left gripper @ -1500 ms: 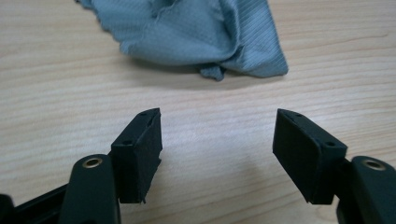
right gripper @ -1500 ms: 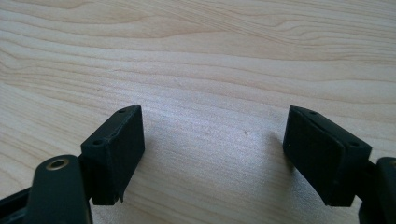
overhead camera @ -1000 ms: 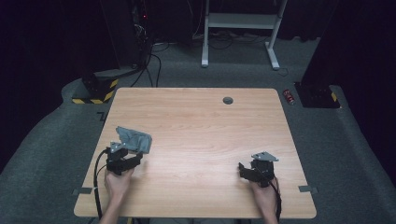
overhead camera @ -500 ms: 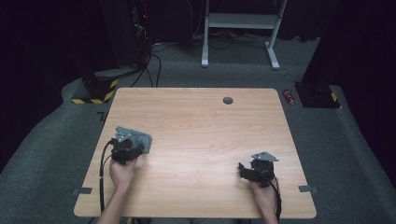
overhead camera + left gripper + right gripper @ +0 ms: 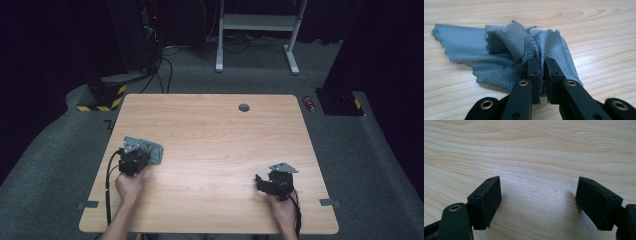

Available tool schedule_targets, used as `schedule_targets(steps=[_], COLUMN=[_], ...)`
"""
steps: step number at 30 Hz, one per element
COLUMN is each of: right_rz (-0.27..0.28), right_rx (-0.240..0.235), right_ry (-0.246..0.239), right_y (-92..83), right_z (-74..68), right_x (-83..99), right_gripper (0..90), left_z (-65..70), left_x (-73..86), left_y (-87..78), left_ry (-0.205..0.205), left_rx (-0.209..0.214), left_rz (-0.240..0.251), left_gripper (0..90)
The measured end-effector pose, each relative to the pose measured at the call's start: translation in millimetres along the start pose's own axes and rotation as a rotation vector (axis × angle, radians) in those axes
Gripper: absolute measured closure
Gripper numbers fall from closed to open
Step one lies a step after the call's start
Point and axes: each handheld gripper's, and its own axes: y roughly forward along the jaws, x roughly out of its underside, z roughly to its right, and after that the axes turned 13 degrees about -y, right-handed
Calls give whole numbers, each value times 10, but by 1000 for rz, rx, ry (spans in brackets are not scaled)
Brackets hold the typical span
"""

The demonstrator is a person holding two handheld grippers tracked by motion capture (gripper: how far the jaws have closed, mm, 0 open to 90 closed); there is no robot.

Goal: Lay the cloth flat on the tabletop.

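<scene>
Wooden table (image 5: 215, 145), pale grain, rounded corners; a small dark round grommet (image 5: 244, 107) sat near its far edge.

Left side: the left hand (image 5: 128, 186) came in from the near edge, holding the left gripper (image 5: 134, 161), its cable (image 5: 108, 185) looping back along the forearm. In the left gripper view, the left gripper (image 5: 542, 65) had its jaws drawn together, pinching a bunched fold of a grey-blue cloth (image 5: 506, 53) with a diamond weave and pinked edges. The pinched part stood up in ridges above the jaws; the rest of the cloth lay flat on the wood, spreading away to the left in that view. From above, the cloth (image 5: 152, 151) showed as a grey patch just ahead and right of the gripper, on the near-left part of the table.

Right side: the right hand (image 5: 283, 210) held the right gripper (image 5: 274, 182) near the near-right corner, well apart from the cloth. In the right gripper view, the right gripper (image 5: 537, 195) had its jaws spread wide, with bare wood between them and nothing held. The pads (image 5: 487, 200) cast a soft shadow on the tabletop.
</scene>
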Motion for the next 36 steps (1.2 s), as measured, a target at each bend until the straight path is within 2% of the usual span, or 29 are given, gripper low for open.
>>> schedule_targets(steps=[4,5,6,7,8,9,10,11,13,15,16,18,20,21,28,29,31,36], right_rz=[1,1,0,0,0,0,0,0,0,0,0,1,1,0,2,2,2,2], right_rx=[0,0,0,0,0,0,0,0,0,0,0,1,1,1,1,1,0,0], right_ry=[-2,-2,0,0,0,0,0,0,0,-1,0,0,0,0,-3,-3,-4,-4], right_y=[0,0,0,0,0,0,0,0,0,0,0,0,0,0,1,1,3,3], right_z=[1,1,0,0,0,0,0,0,0,0,0,-1,0,0,-1,-1,0,-1], right_x=[0,0,0,0,0,0,0,0,0,0,0,1,0,0,-1,-1,-1,-1], right_gripper=[204,204,205,205,205,205,204,204,205,204,205,205,205,205,206,206,205,205], left_z=[55,55,107,107,165,165,215,215,317,368,427,466,591,624,883,883,990,1152], left_x=[-1,-1,-20,-20,-58,-58,-94,-94,-137,-151,-168,-178,-214,-220,-268,-268,-259,-217], left_y=[-15,-15,-2,-2,-5,-5,-18,-18,-19,-21,-19,-18,-13,-12,35,35,61,123], left_ry=[24,24,44,44,52,52,43,43,56,66,68,76,100,95,125,125,120,140], left_rx=[49,49,63,63,87,87,122,122,157,171,201,209,241,256,320,320,359,393], left_rz=[12,12,10,10,12,12,22,22,18,14,9,7,2,6,0,0,-9,-30], left_gripper=[840,840,839,839,839,839,839,838,839,839,839,839,839,838,837,837,837,836])
